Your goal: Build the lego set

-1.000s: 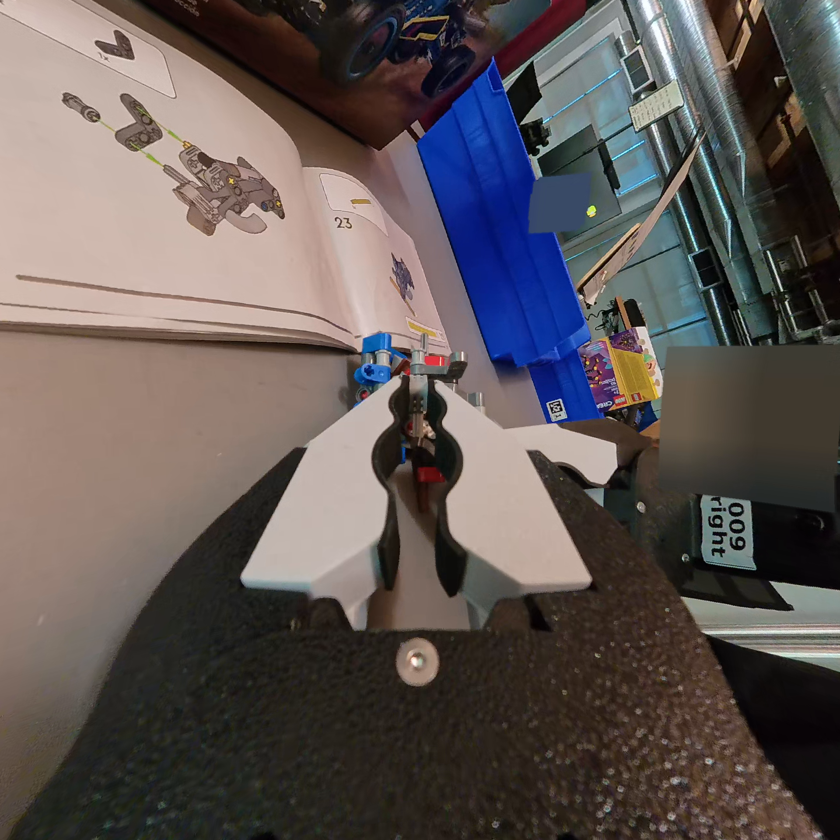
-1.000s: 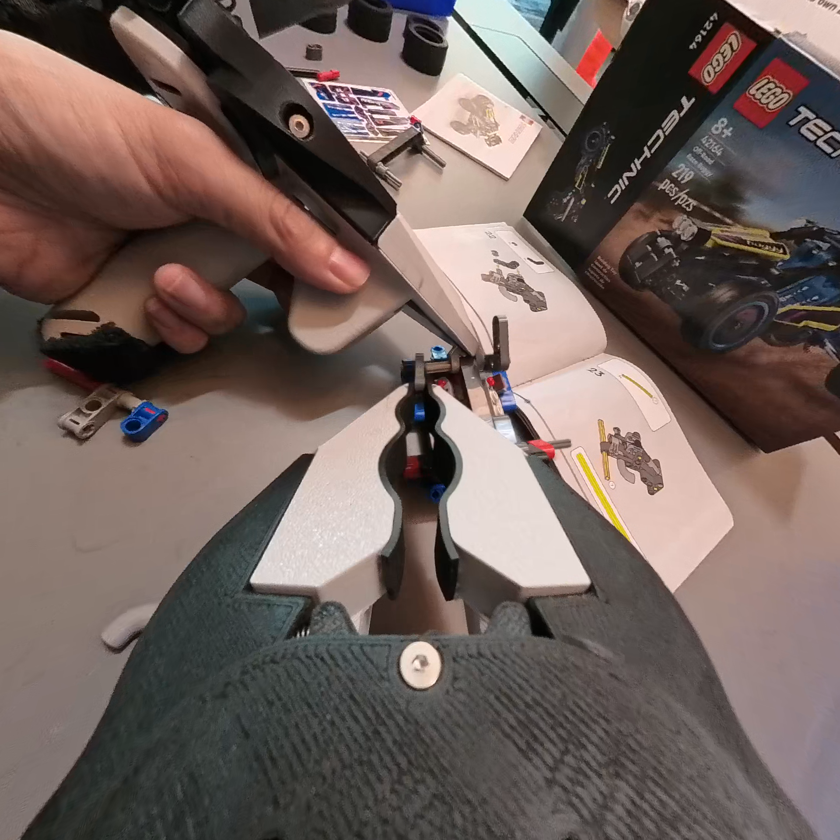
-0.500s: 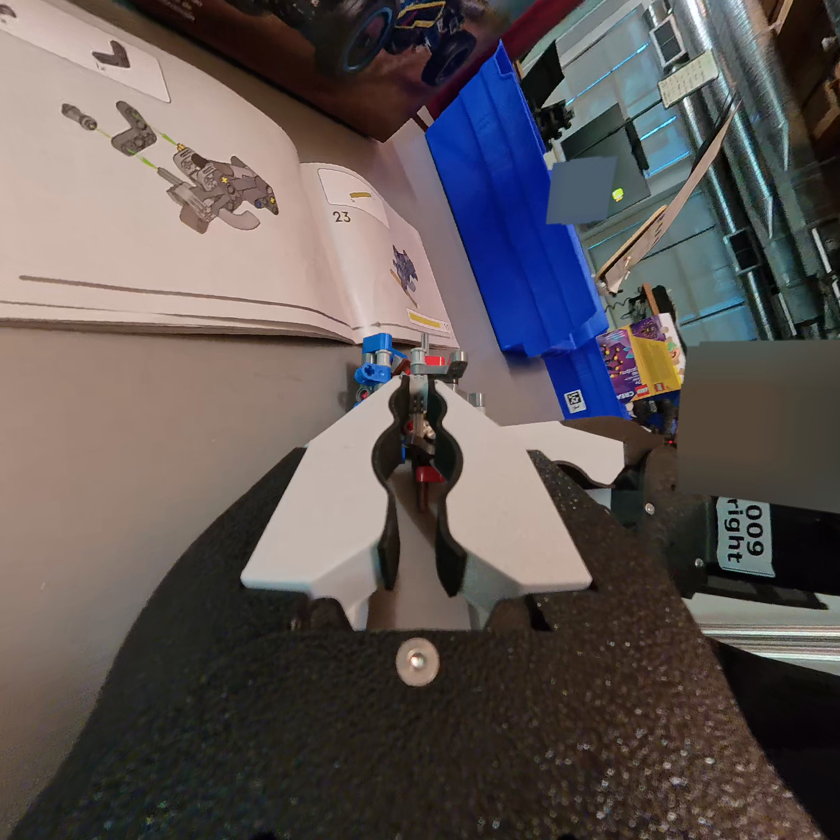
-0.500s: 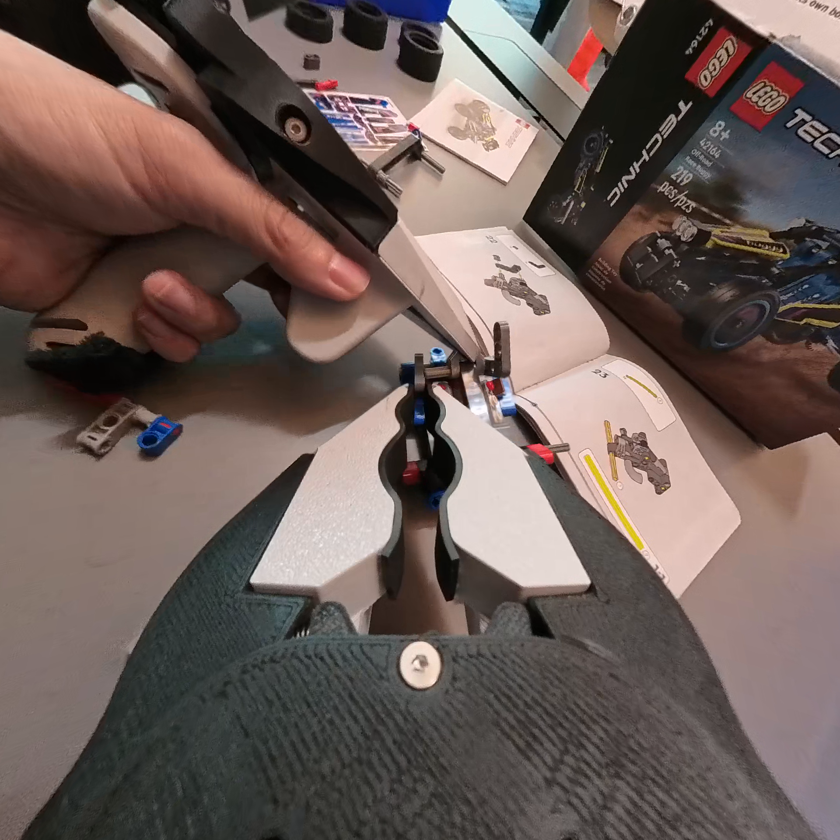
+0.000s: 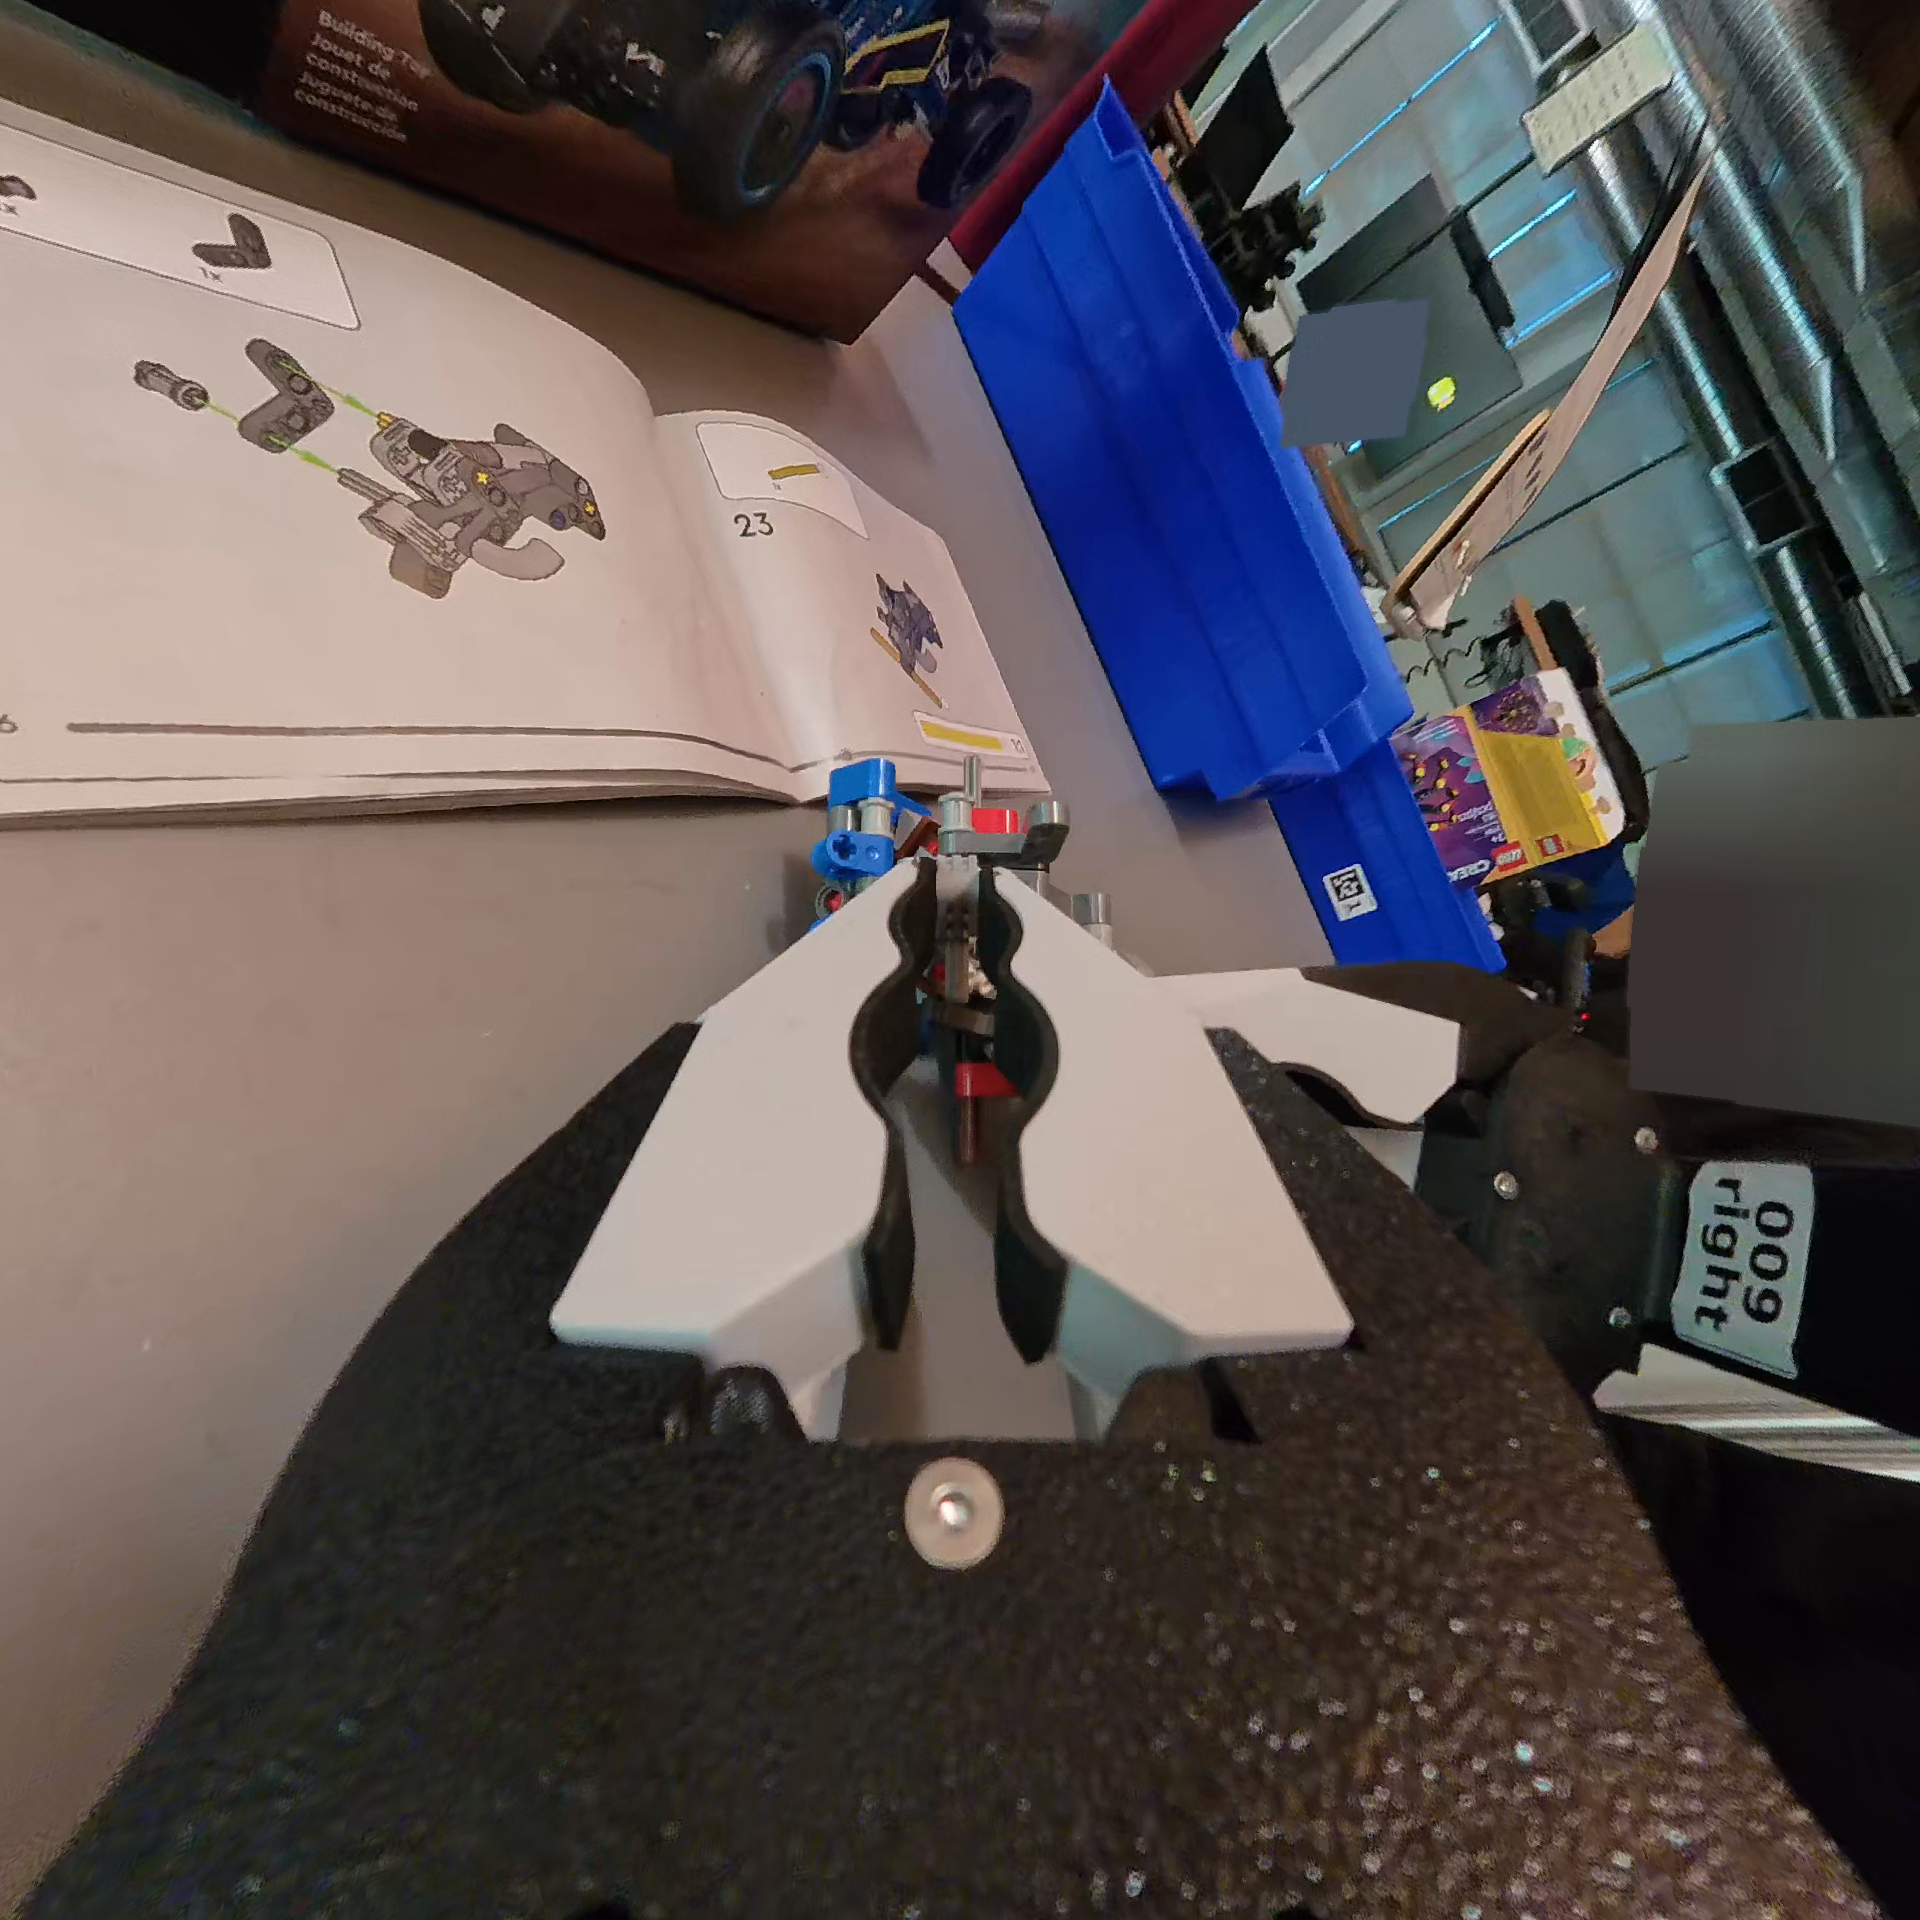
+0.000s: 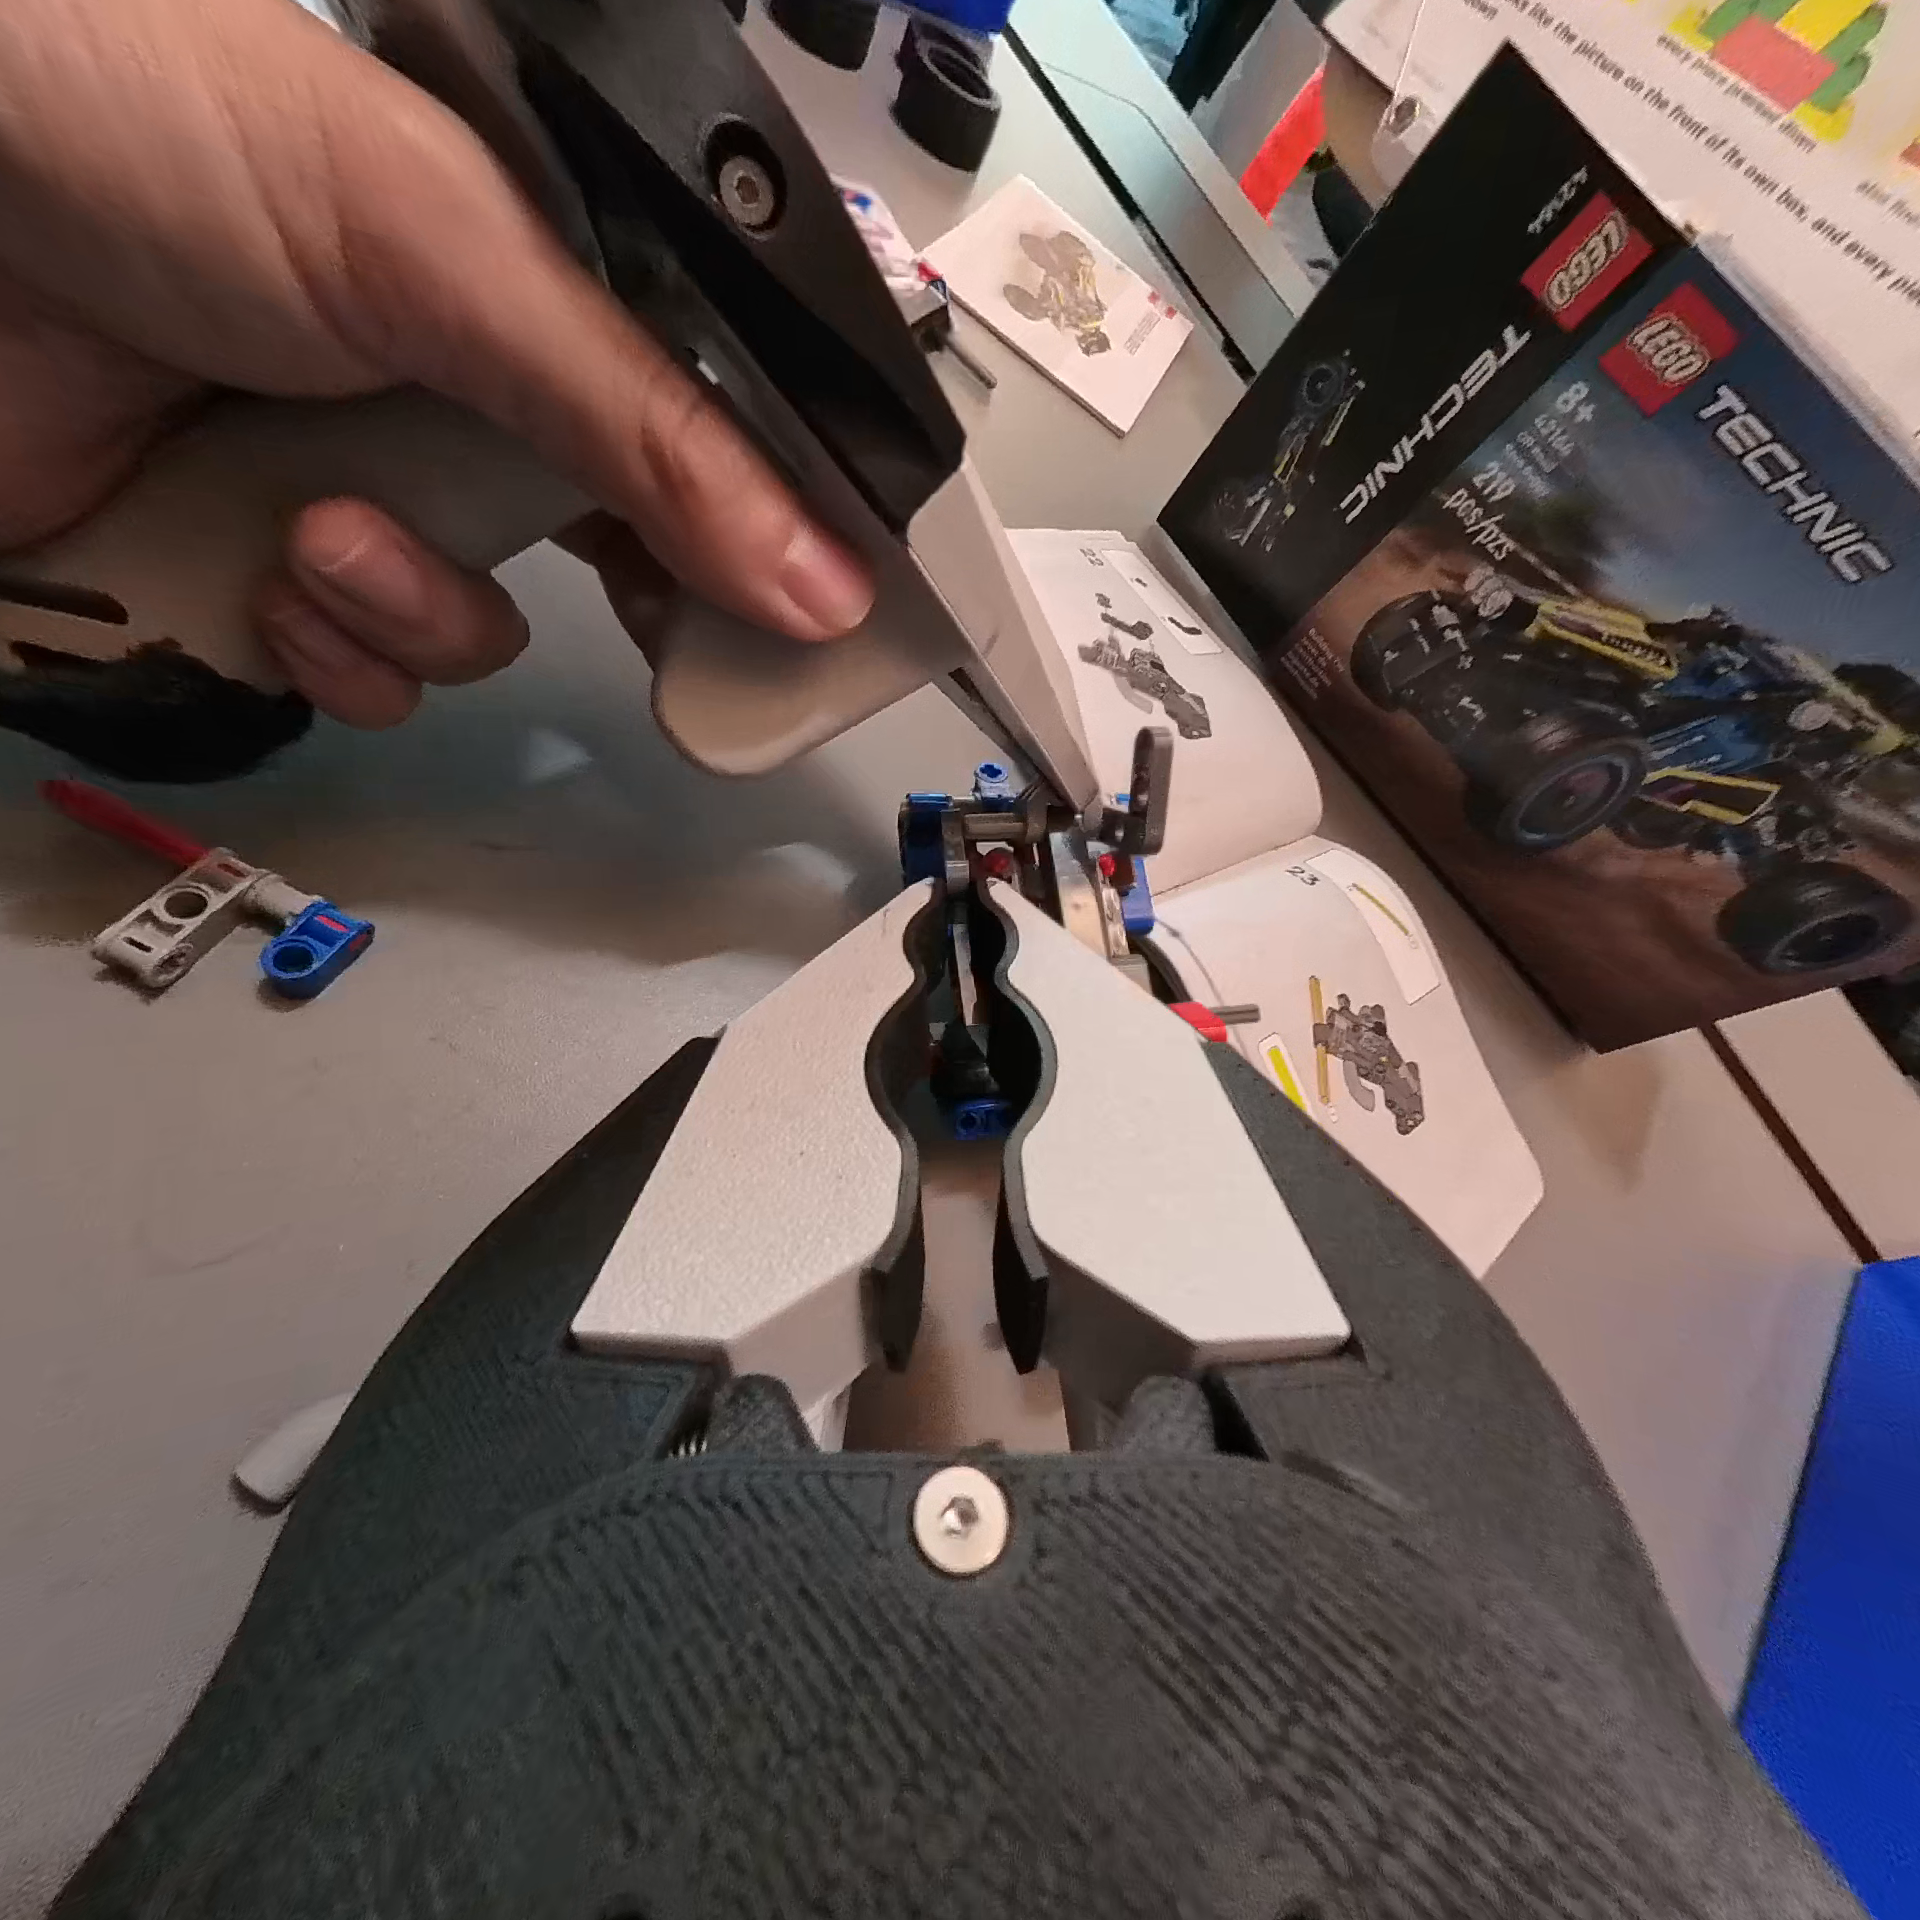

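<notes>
The left gripper (image 5: 958, 871) has its fingers (image 5: 821, 997) drawn almost together, pinching a thin grey beam of the small brick assembly (image 5: 940, 831), a cluster of blue, grey and red toy-brick parts standing at the near edge of the open instruction booklet (image 5: 416, 582). The right gripper (image 6: 961, 883) is likewise closed to a narrow slit on a grey upright piece at the left end of the same assembly (image 6: 1023, 831); its pads seem to press on the piece, though the contact is partly in shadow.

In the right wrist view a hand (image 6: 312, 343) wraps the left gripper's pale handle, index finger along the trigger, and that tool slants down from 10 o'clock so its tips meet the assembly from above. The right gripper reaches the assembly low, from 6 o'clock.

On the grey table (image 6: 364, 1143), a loose grey-and-blue connector piece (image 6: 229, 925) with a red axle lies out at 9 o'clock. The toy set box (image 6: 1621, 644) stands at 2 o'clock behind the booklet, a small leaflet (image 6: 1060, 301) lies at 12 o'clock, and black tyres (image 6: 945, 94) sit beyond it. A blue bin (image 5: 1174, 468) stands at 1 o'clock in the left wrist view.
</notes>
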